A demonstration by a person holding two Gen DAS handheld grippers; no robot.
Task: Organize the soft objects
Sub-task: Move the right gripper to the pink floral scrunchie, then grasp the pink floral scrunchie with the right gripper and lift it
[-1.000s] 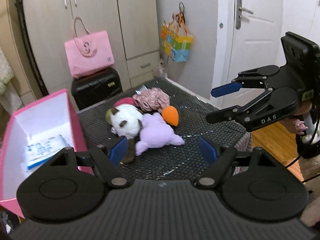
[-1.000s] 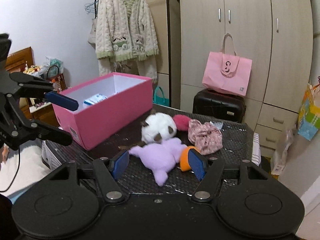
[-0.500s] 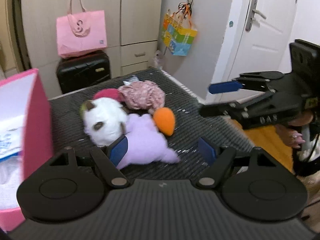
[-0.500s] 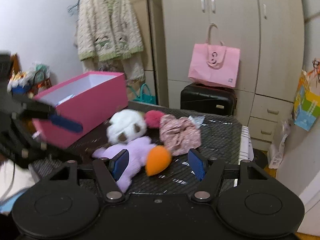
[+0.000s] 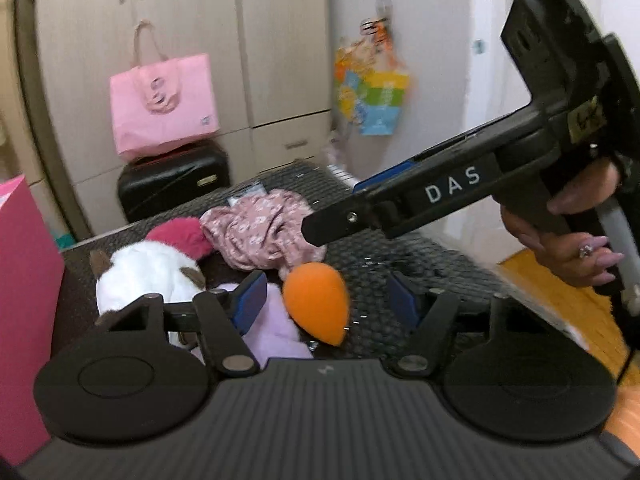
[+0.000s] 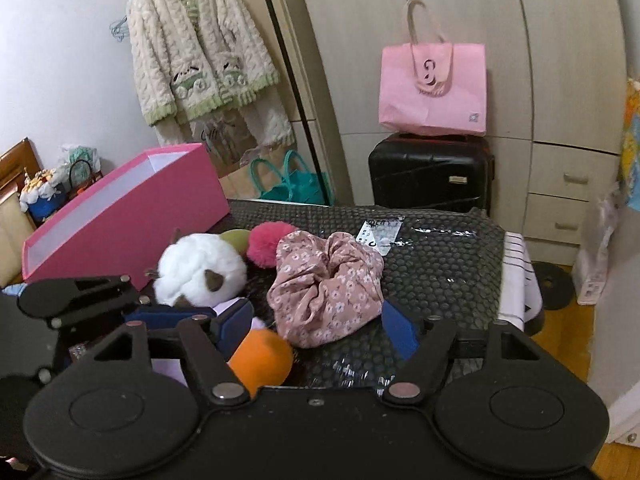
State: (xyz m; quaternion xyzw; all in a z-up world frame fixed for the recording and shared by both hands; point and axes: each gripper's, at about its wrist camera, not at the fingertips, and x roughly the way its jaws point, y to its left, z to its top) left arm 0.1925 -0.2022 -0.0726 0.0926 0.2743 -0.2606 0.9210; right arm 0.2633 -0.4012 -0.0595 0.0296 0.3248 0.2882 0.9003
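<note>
Both claws have dropped closer to the orange teardrop-shaped sponge (image 5: 318, 304) on the black dimpled counter (image 6: 440, 256). The left claw (image 5: 326, 300), narrowing yet spread, brackets it without contact. The right claw (image 6: 316, 326) has widened, empty. Beyond the sponge lies the pink floral fabric scrunchie (image 6: 326, 284).

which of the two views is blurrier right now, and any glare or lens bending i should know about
Left wrist view: motion blur smears the colourful hanging bag and pink tote; the orange sponge is soft too. Right wrist view: sharper, with the floral fabric bundle crisp; small glare spots on the black bumpy mat; fisheye bows the wardrobe edges and darkens the corners.
</note>
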